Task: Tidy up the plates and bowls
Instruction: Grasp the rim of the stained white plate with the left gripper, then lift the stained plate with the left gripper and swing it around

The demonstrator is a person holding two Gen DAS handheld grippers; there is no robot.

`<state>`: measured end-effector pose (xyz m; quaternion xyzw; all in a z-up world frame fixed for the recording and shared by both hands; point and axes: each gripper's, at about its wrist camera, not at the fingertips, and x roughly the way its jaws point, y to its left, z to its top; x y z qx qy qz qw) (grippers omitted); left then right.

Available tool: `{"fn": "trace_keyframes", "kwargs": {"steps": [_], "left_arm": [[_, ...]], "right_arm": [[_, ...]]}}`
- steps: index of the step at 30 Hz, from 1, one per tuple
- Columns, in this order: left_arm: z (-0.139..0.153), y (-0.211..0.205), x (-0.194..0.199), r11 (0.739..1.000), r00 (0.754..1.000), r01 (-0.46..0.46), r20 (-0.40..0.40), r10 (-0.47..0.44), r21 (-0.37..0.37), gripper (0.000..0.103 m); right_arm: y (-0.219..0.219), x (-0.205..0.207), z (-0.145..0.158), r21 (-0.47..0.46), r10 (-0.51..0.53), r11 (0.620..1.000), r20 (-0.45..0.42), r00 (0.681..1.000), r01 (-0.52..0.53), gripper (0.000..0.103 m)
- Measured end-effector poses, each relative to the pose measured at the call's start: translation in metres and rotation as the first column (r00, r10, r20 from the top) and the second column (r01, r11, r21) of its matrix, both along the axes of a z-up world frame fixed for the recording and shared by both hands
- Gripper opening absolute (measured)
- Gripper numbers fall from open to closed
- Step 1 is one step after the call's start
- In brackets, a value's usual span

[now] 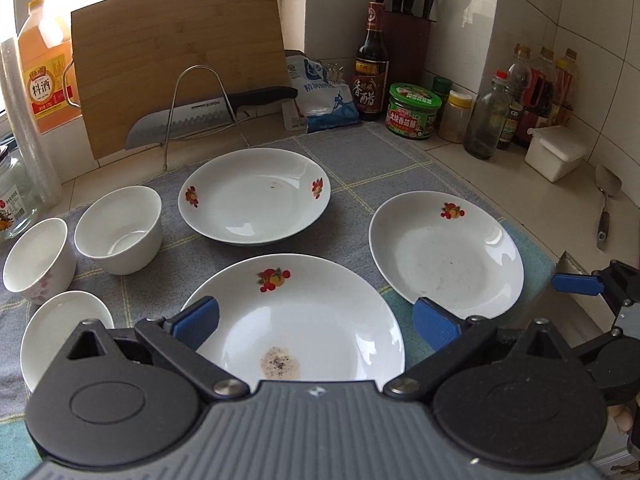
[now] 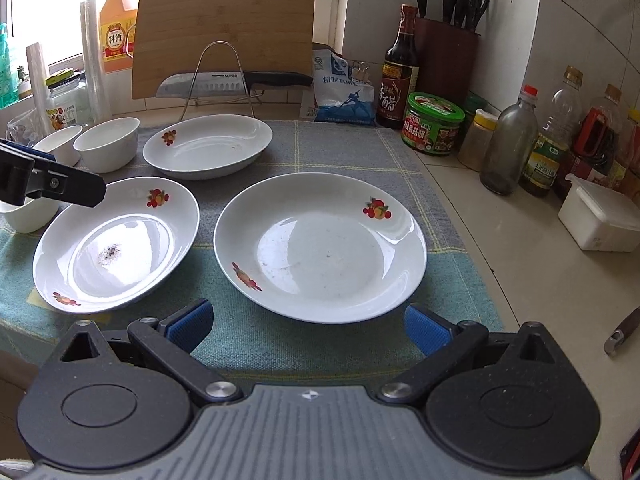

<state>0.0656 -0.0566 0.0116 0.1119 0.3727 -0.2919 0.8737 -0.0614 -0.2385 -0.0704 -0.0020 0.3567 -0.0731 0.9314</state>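
Observation:
Three white plates with fruit prints lie on a grey-green cloth (image 1: 360,160). The near plate (image 1: 296,320) has a dark crumb patch; it also shows in the right wrist view (image 2: 116,244). The right plate (image 1: 446,254) (image 2: 320,246) and the far plate (image 1: 254,196) (image 2: 208,146) lie apart. Three white bowls stand at the left: one tall (image 1: 120,228), one with a pink print (image 1: 38,260), one low (image 1: 64,332). My left gripper (image 1: 316,324) is open over the near plate. My right gripper (image 2: 308,328) is open just before the right plate.
A knife on a wire rack (image 1: 200,112) and a bamboo cutting board (image 1: 176,56) stand at the back. Sauce bottles, jars (image 1: 414,110) and a knife block (image 1: 404,36) line the back right. A white box (image 1: 556,152) and a spatula (image 1: 606,208) lie on the right counter.

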Motion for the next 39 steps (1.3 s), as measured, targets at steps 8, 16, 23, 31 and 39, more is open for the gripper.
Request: {"fn": "trace_keyframes", "kwargs": {"steps": [8,16,23,31,39], "left_arm": [[-0.007,-0.06,0.032,0.986,0.99,0.141,-0.001,-0.141,0.086,0.102],[-0.024,-0.113,0.062,0.954,0.958,0.284,-0.05,-0.281,0.094,0.102],[-0.042,-0.155,0.087,0.908,0.918,0.394,-0.101,-0.383,0.139,0.099],[-0.06,-0.181,0.11,0.86,0.864,0.489,-0.219,-0.454,0.146,0.082],[-0.07,-0.192,0.119,0.83,0.818,0.541,-0.315,-0.482,0.134,0.069]], "right_arm": [[-0.033,0.017,-0.032,0.054,0.043,0.998,-0.041,0.998,-0.04,0.103],[-0.047,0.027,-0.042,0.039,0.147,0.988,-0.029,0.989,-0.146,0.103],[-0.056,0.023,-0.047,0.029,0.222,0.974,0.028,0.975,-0.223,0.103],[-0.066,0.029,-0.049,0.02,0.278,0.96,0.06,0.959,-0.279,0.103],[-0.068,0.035,-0.048,0.018,0.323,0.946,0.047,0.945,-0.324,0.103]]}}
